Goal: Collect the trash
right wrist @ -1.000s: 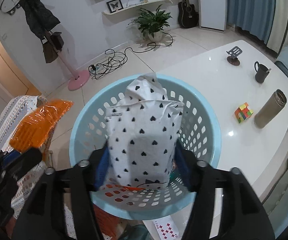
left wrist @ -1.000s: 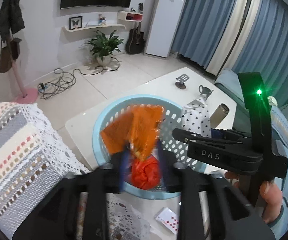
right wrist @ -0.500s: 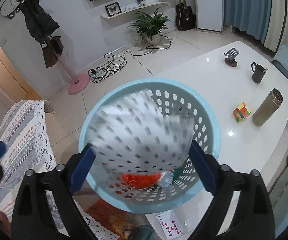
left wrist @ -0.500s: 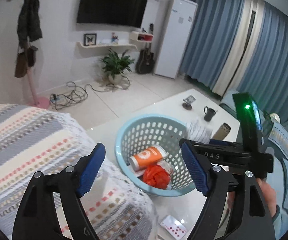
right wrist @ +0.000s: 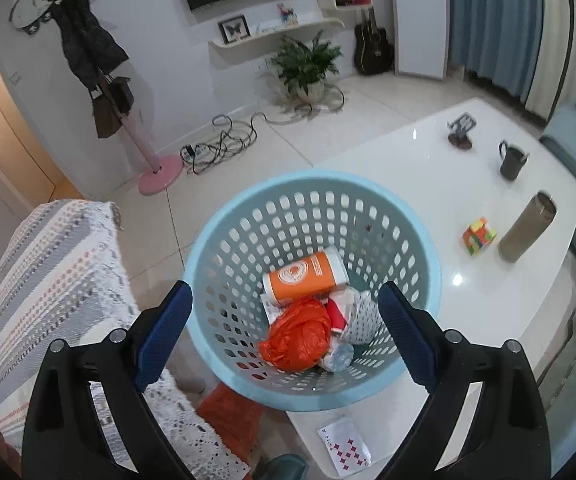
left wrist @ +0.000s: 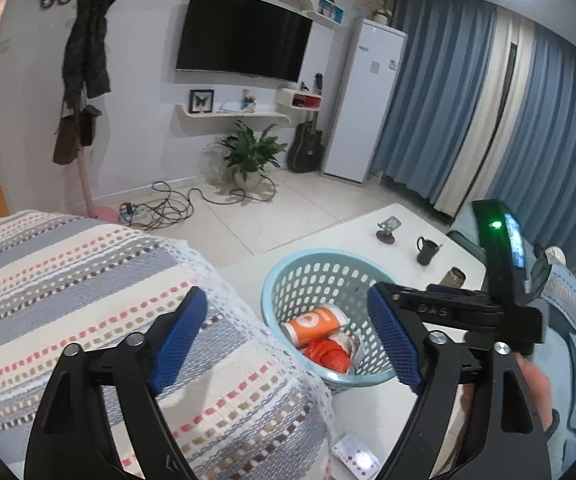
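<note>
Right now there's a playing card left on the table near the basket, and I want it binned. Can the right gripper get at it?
Probably yes. The playing card lies flat and uncovered beside the basket, and the right gripper is open and empty.

Perforated plastic basket [right wrist: 224,248] (pale blue) on a glossy white table [right wrist: 427,168].

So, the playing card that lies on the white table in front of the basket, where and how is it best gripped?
The playing card lies flat near the table edge, in front of the blue basket. Probably take its near short edge, coming from the table's edge side with the right gripper, which is open and empty. A flat card gives no height to pinch from above, so sliding it slightly over the edge first may help.
</note>
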Demonstrator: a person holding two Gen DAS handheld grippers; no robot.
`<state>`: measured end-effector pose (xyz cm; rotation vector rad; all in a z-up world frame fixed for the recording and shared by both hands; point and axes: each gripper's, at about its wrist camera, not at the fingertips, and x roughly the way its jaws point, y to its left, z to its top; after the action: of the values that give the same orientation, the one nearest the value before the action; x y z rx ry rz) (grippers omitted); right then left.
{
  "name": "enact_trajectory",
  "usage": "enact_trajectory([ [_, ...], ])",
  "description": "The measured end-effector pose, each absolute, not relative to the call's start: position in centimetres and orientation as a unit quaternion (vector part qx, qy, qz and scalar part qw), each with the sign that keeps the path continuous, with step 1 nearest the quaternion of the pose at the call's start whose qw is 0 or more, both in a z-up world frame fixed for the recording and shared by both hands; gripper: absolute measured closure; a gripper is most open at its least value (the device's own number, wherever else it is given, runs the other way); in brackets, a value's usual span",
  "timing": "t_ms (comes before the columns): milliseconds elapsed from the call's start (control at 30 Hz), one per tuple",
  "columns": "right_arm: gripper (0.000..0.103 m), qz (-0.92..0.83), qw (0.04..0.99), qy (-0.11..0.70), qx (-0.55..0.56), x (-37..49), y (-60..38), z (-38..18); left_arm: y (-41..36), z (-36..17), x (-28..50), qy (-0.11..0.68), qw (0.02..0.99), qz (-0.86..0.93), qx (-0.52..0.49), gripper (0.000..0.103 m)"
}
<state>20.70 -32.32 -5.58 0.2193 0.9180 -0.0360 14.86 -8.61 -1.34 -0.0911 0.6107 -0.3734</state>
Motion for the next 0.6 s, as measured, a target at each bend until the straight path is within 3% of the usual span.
enact_trajectory([
  [200,0.013,-0.019,0.927,0.367,0.081,16.9,-29.2,-1.3,-5.7,-0.8,12.6,0.263,0.956,-0.124,-0.033,0.011],
  [300,0.008,-0.022,0.946,0.314,0.074,14.3,-27.1,0.5,-3.7,-1.0,11.6,0.248,0.964,-0.089,-0.032,0.010],
  [600,0.008,-0.059,0.969,0.236,0.049,11.1,-23.2,1.5,-1.3,-0.7,9.9,0.173,0.985,0.021,0.016,0.008],
])
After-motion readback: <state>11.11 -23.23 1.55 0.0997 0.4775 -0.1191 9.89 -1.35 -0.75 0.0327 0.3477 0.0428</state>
